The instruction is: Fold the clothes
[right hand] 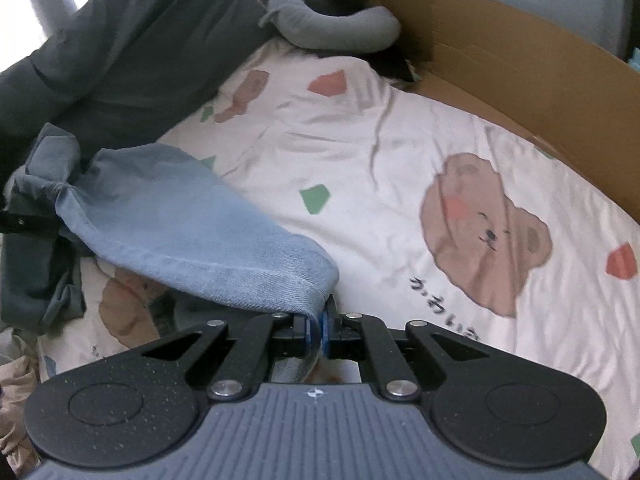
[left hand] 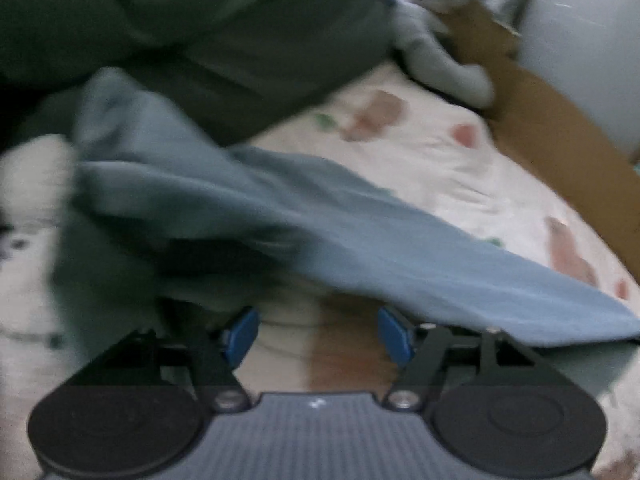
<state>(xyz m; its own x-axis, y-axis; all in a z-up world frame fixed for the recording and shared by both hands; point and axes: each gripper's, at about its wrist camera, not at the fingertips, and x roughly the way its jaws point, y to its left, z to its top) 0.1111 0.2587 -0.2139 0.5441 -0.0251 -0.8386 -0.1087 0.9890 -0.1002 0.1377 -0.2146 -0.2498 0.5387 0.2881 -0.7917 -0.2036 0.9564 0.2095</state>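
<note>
A blue denim garment (right hand: 192, 224) lies across a white bedsheet printed with bears (right hand: 360, 152). My right gripper (right hand: 319, 334) is shut on the garment's hemmed edge, and the cloth hangs between its blue pads (right hand: 325, 330). The denim trails off to the left, where it bunches into a knot-like fold. In the blurred left wrist view the same garment (left hand: 320, 232) drapes over and just ahead of my left gripper (left hand: 318, 332). Its blue pads (left hand: 394, 334) stand wide apart with only the sheet between them; cloth rests on the right finger's arm.
A dark green cover (right hand: 132, 40) is heaped at the back left. A grey U-shaped pillow (right hand: 332, 24) lies at the head of the bed. A brown cardboard sheet (right hand: 520, 68) runs along the right side. More crumpled dark clothing (right hand: 36, 280) sits at the left.
</note>
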